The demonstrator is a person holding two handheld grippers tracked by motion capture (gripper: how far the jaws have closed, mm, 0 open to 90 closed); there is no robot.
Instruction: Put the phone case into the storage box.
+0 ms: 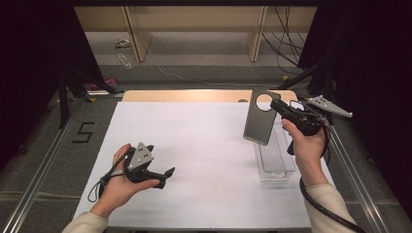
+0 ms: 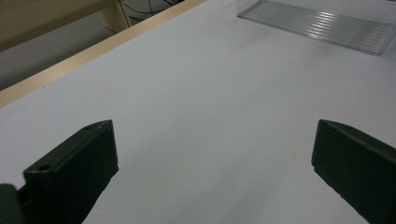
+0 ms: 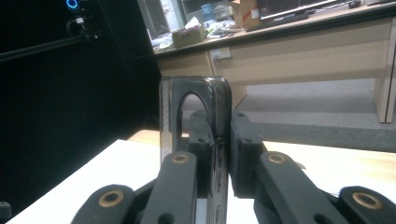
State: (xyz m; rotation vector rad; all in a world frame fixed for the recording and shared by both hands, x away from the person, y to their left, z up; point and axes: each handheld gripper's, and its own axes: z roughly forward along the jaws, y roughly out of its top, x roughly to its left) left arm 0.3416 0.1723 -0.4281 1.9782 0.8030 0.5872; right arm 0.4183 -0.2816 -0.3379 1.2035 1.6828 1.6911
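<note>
Currently, by label:

Right gripper (image 1: 278, 104): raised above the far right part of the table, held in the person's right hand (image 1: 307, 145), its jaws clenched on the upper edge of a phone case.

Phone case (image 1: 260, 116): dark grey, glossy, hanging upright in the air from the right gripper, with its large round camera cutout at the top. Its lower end hangs over the near left rim of the clear tray; whether it touches the tray cannot be told. In the right gripper view the phone case (image 3: 217, 116) stands edge-on between the two jaws, the cutout opening showing to the left of the pads.

Clear tray (image 1: 275, 162): a long transparent plastic tray with a ribbed floor, lying on the right side of the white sheet, its long side running away from the person. In the left gripper view the clear tray (image 2: 322, 23) lies far off at the top.

Left gripper (image 1: 165, 175): held low over the near left part of the sheet in the person's left hand (image 1: 119, 182), pointing right, jaws spread wide with nothing between them; well apart from the phone case and tray.

White sheet (image 1: 194, 155): covers the table top, with a bare wooden strip (image 1: 184, 95) showing along its far edge.
</note>
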